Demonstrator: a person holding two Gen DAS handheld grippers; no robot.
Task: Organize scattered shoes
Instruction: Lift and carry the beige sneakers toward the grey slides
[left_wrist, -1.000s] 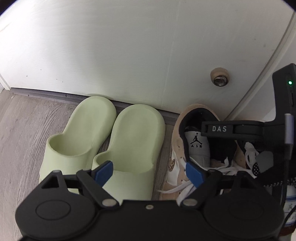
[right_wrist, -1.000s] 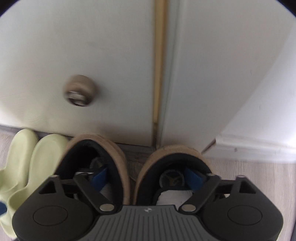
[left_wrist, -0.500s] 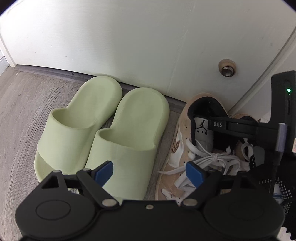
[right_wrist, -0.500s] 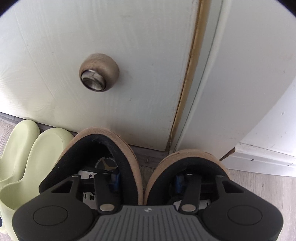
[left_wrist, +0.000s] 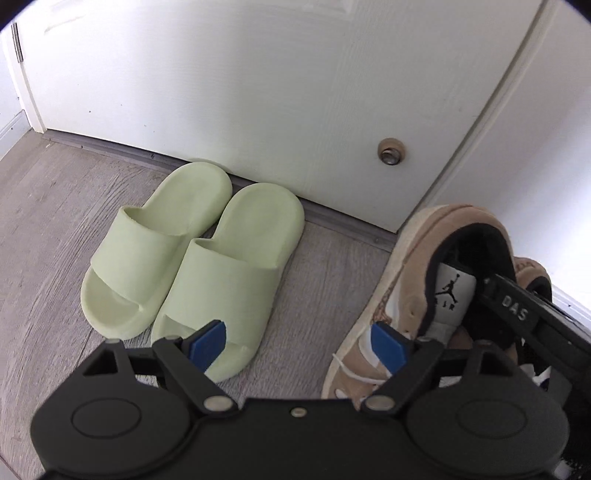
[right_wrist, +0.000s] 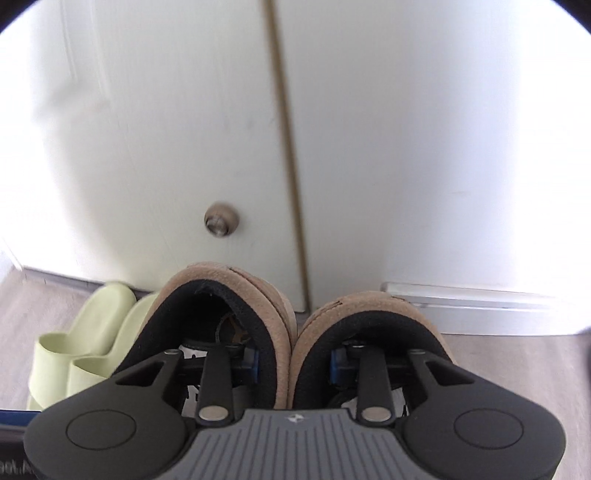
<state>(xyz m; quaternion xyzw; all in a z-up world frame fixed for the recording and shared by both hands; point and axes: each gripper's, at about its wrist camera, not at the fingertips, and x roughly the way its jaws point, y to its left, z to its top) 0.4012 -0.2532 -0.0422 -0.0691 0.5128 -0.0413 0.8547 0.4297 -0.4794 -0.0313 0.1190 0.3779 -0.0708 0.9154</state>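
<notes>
With 1 finger down inside each collar, pinching the 2 inner walls together:
Right gripper (right_wrist: 293, 363): just been closing, now clamped on the tan sneakers (right_wrist: 291, 325), so both carry as 1 pair.
Left gripper (left_wrist: 299, 341): fingers apart, empty, nothing between them.
Green slides (left_wrist: 192, 266): paired ahead of the left fingers, heels touching the door (left_wrist: 258, 92), likely already tidied.
Sneakers: right of the left fingers, probably bound for a spot beside the slides.

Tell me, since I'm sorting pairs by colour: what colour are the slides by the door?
Pale green slides, both alike; clearest in the left wrist view.
</notes>
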